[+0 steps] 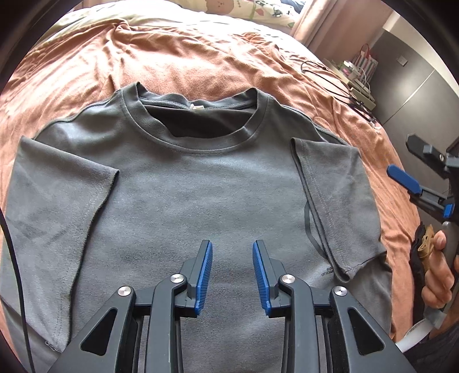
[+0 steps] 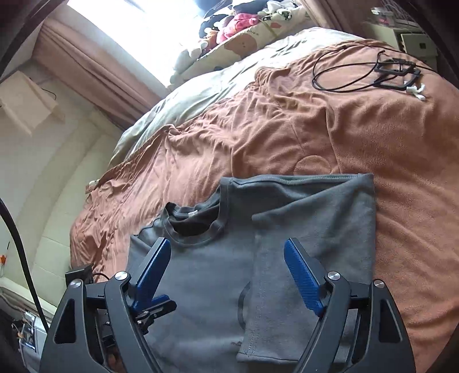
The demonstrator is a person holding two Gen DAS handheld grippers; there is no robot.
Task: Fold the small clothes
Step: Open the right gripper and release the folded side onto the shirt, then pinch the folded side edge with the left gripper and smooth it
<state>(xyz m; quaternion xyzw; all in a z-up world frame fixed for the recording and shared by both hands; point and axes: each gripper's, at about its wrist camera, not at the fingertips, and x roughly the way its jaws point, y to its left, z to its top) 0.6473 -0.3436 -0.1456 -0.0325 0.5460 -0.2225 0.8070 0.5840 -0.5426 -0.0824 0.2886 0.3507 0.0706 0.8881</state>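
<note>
A grey T-shirt (image 1: pixel 183 183) lies face up on the orange bedspread (image 1: pixel 86 66), collar away from me. Both sleeves are folded in over the body, the right one (image 1: pixel 338 200) and the left one (image 1: pixel 57 200). My left gripper (image 1: pixel 232 252) hovers over the shirt's lower middle, open and empty. My right gripper (image 2: pixel 226 252) is open and empty above the shirt (image 2: pixel 206 272) near its folded right sleeve (image 2: pixel 315 223). It also shows at the right edge of the left wrist view (image 1: pixel 401 160), off the shirt.
A black cable and a small black frame (image 2: pixel 393 71) lie on the bedspread (image 2: pixel 287 114) at the far right. Pillows and soft toys (image 2: pixel 238 25) sit at the head of the bed. A shelf with clutter (image 1: pixel 358 83) stands beside the bed.
</note>
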